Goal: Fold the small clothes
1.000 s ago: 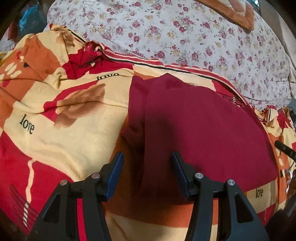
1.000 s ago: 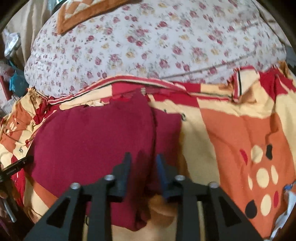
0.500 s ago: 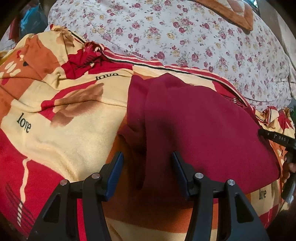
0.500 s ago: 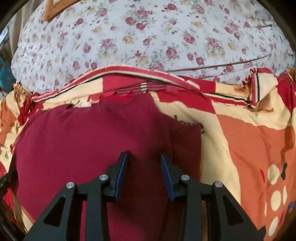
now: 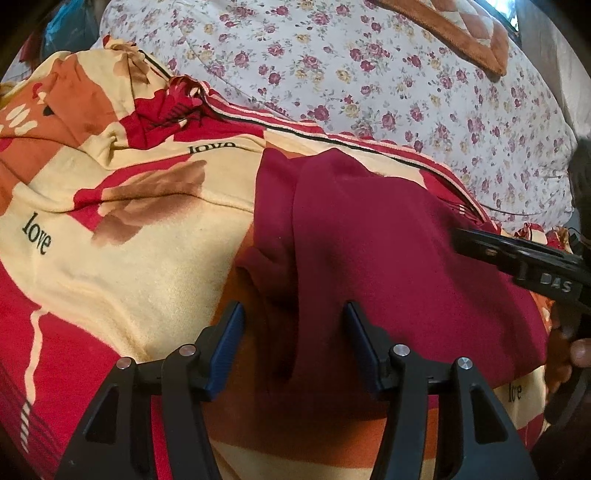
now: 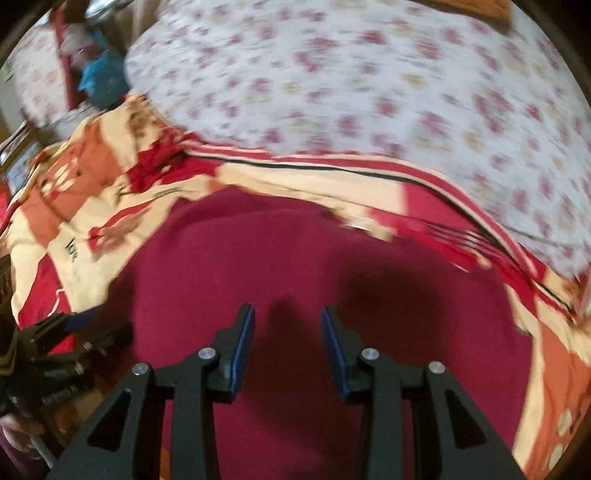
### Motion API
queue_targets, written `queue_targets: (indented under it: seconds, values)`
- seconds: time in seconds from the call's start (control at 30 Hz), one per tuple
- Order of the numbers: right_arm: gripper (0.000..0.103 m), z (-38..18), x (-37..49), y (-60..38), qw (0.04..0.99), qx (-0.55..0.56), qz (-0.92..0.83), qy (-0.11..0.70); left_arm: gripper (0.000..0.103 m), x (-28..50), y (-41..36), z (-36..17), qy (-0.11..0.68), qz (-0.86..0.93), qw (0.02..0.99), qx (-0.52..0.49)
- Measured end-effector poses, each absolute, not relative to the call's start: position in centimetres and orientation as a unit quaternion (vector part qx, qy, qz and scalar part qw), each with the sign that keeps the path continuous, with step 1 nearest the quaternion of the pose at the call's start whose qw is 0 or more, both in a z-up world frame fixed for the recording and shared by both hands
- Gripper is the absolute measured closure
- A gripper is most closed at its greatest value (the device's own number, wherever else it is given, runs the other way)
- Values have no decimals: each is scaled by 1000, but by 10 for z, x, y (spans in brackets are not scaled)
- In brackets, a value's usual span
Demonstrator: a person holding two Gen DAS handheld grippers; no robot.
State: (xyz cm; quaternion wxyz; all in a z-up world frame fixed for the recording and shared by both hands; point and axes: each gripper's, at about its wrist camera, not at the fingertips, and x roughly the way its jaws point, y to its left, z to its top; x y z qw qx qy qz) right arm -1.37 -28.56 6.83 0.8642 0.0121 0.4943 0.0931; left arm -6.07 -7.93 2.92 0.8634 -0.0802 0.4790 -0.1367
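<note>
A dark red garment (image 5: 388,251) lies folded on a red, cream and orange blanket (image 5: 122,266). Its left side forms a folded strip with a crease. My left gripper (image 5: 293,314) is open and empty, just above the garment's left folded edge near the front. My right gripper (image 6: 287,317) is open and empty above the middle of the garment (image 6: 295,258). The right gripper also shows in the left wrist view (image 5: 524,258), over the garment's right side. The left gripper shows at the left edge of the right wrist view (image 6: 70,343).
A floral white quilt (image 5: 388,74) bulges behind the blanket. An orange-brown cushion (image 5: 461,33) lies on it at the back right. Blue and red items (image 6: 99,77) sit at the far left beyond the bed. The right wrist view is motion-blurred.
My right gripper has swung left from the garment's right edge to above its middle and opened wider. The left gripper has stayed open in place.
</note>
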Motion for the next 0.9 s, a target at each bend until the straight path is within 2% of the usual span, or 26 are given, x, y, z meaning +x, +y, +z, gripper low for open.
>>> queue_targets:
  seconds: [0.4,0.77,0.8,0.87,0.9]
  values:
    - [65,39,50,-188,850,-48,152,502,66,-58,-66,26,479,-160,853,-135]
    - [61,25,102,-187,837,1,125,533,64,-53,-60,23,477,-169,846,-166]
    - [59,27,103,-188,834,5,125,538,64,-52,-59,23,477,-170,846,-169]
    - [41,33,102,-188,828,20,135,544,64,-52,-58,23,478,-171,844,-175]
    - [37,36,100,-187,824,30,144,547,64,-52,-58,23,478,-171,844,-176]
